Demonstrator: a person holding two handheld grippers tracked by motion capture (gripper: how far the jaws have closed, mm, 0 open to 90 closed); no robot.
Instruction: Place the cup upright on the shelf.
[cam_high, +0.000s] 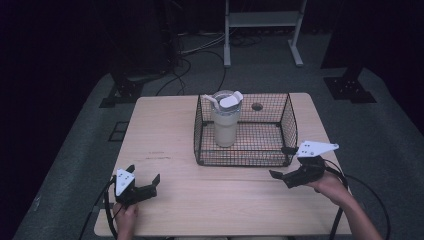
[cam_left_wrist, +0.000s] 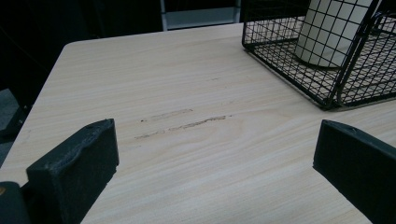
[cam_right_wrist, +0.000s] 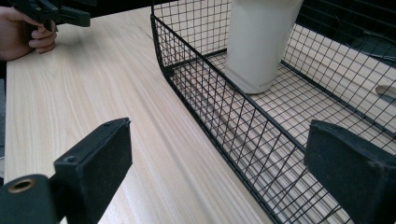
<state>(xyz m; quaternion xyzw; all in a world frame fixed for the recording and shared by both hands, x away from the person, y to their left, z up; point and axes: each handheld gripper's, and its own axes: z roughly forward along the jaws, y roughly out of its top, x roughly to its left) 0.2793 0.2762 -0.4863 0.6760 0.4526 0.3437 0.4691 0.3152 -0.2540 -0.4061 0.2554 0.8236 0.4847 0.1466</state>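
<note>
Now both claws spread, empty, low over table (cam_high: 170, 195).
Left claw (cam_high: 145, 182) well apart from wire basket (cam_high: 289, 131); right claw (cam_high: 281, 162) just beside basket holding upright tumbler (cam_high: 226, 119).

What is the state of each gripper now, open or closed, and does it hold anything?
Left gripper: open, holding nothing, low over the table.
Right gripper: open, holding nothing, beside the wire basket with the tumbler inside.

Dark room — grey carpet (cam_high: 380, 130), white stand (cam_high: 262, 20).
</note>
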